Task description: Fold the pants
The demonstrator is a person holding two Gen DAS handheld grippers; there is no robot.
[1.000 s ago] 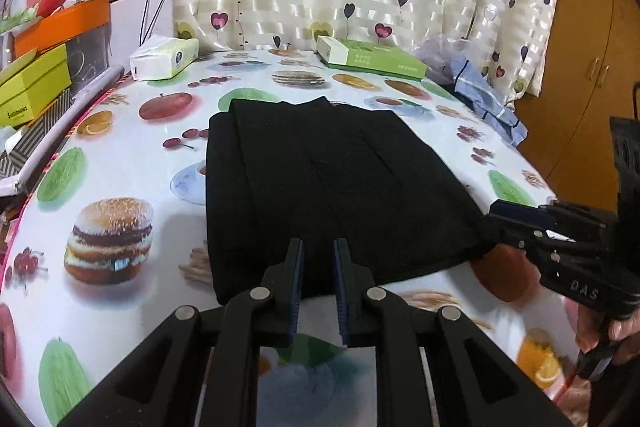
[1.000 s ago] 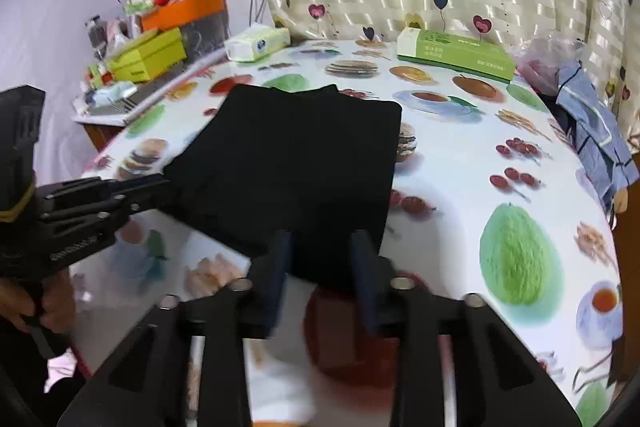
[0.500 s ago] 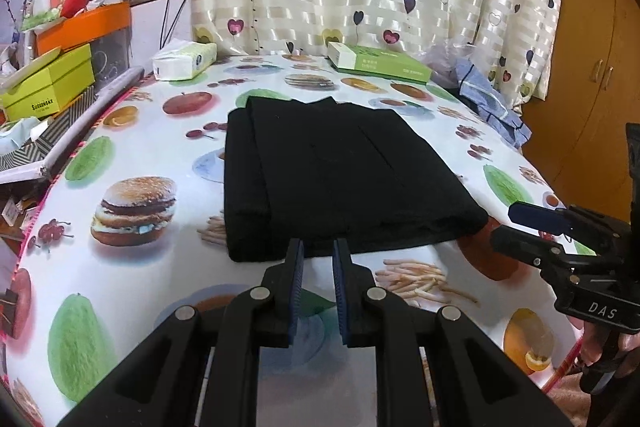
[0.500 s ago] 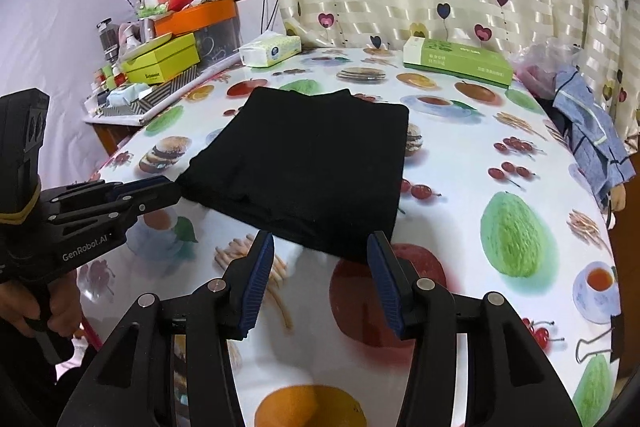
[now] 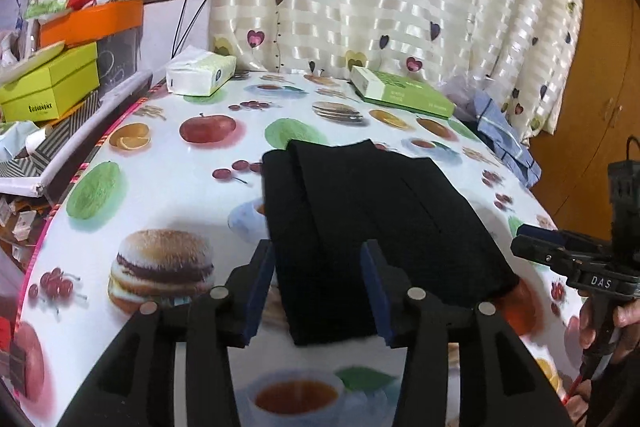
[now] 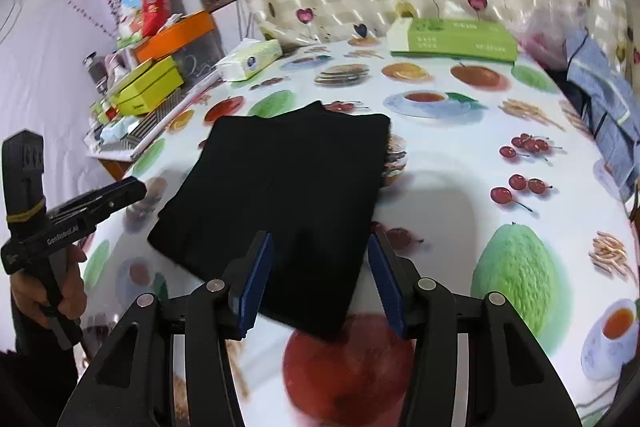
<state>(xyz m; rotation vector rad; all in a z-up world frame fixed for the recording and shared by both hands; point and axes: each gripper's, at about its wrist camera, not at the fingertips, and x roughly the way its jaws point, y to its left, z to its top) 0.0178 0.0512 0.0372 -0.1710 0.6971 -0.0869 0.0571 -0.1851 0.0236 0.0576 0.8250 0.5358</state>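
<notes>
At six o'clock of the folded pants (image 5: 372, 227) on the counter (image 5: 172, 187), the left tool (image 5: 318, 291), pinched narrow a second ago, is opening with nothing gripped; the right tool (image 6: 320, 277) gapes empty, so the fold looks finished.

left claw (image 5: 318, 293): jaws opening, much wider than before | right claw (image 6: 318, 281): slightly wider | both drawn back

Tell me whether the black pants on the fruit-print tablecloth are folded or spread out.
Folded: the black pants lie as a compact layered rectangle on the fruit-print tablecloth, one layer's edge showing along the side, no legs spread.
</notes>
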